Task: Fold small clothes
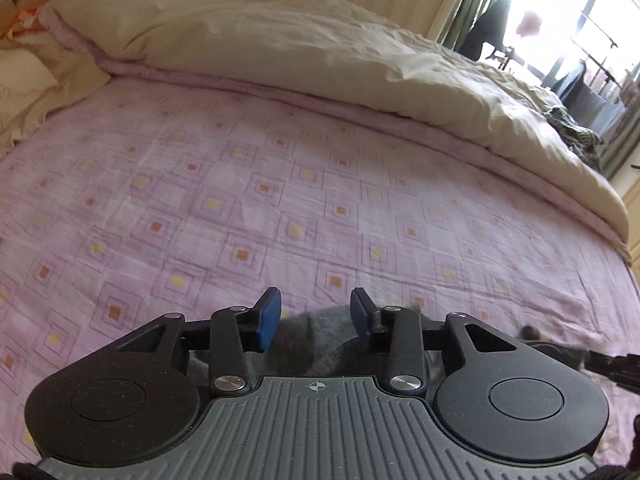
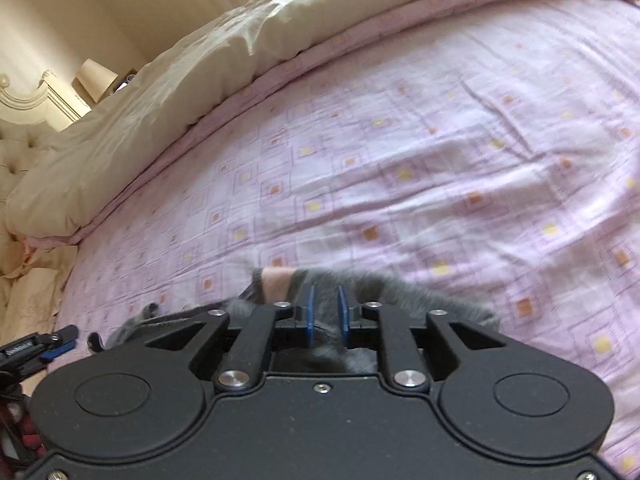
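My left gripper [image 1: 316, 322] has its fingers spread wide and holds nothing; it hangs over the near edge of the bed [image 1: 280, 184], with the grey garment [image 1: 316, 344] just below and behind the finger tips. My right gripper [image 2: 325, 314] has its fingers drawn close, pinching a fold of the garment [image 2: 360, 284] between the blue pads [image 2: 307, 312]. The garment lies bunched on the pink patterned sheet [image 2: 440, 140], a pink band [image 2: 276, 282] showing at its far edge. A cream duvet [image 1: 260, 28] is heaped along the far side.
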The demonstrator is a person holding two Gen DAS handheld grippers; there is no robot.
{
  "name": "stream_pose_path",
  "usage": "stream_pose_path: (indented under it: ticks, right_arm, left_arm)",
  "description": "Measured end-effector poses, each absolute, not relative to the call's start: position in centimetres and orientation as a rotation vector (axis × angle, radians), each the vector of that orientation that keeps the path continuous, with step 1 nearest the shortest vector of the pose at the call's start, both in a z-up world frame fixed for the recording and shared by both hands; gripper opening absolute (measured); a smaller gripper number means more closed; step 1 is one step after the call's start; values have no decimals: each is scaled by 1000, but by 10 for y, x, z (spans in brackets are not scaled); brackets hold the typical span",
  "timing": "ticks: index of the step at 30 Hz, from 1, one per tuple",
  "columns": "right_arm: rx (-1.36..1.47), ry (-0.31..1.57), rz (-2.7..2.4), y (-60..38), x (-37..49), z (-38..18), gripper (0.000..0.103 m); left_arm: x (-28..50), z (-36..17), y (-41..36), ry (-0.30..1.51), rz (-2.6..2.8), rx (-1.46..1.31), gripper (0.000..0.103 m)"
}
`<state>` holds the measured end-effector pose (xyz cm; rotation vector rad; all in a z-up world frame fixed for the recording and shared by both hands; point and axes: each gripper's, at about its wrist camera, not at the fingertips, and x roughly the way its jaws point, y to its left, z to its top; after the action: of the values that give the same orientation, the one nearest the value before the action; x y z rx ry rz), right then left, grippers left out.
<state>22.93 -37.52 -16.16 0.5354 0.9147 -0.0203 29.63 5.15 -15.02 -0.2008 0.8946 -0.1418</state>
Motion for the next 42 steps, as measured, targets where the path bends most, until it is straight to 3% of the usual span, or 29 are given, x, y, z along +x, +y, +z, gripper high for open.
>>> stream_pose_path:
  ticks: [2, 14, 22, 26, 42]
  right_arm:
    - [481, 890, -7, -372, 225, -153, 52]
    - [45, 949, 296, -268, 176, -139, 60]
    - [-218, 985, 372, -230, 188, -173, 69]
    - [-180, 990, 304, -251, 216, -180, 88]
    - [146, 1021, 40, -321, 235, -167, 91]
  left_arm:
    - [287, -142, 46, 876, -174, -151, 45]
    - [206, -165, -18, 968, -483, 108, 48]
    - [236, -197, -9, 1007, -446, 117, 52]
    - [269, -199, -2, 1010, -398, 90, 53]
    - [311, -192, 43, 1131, -416, -208, 55]
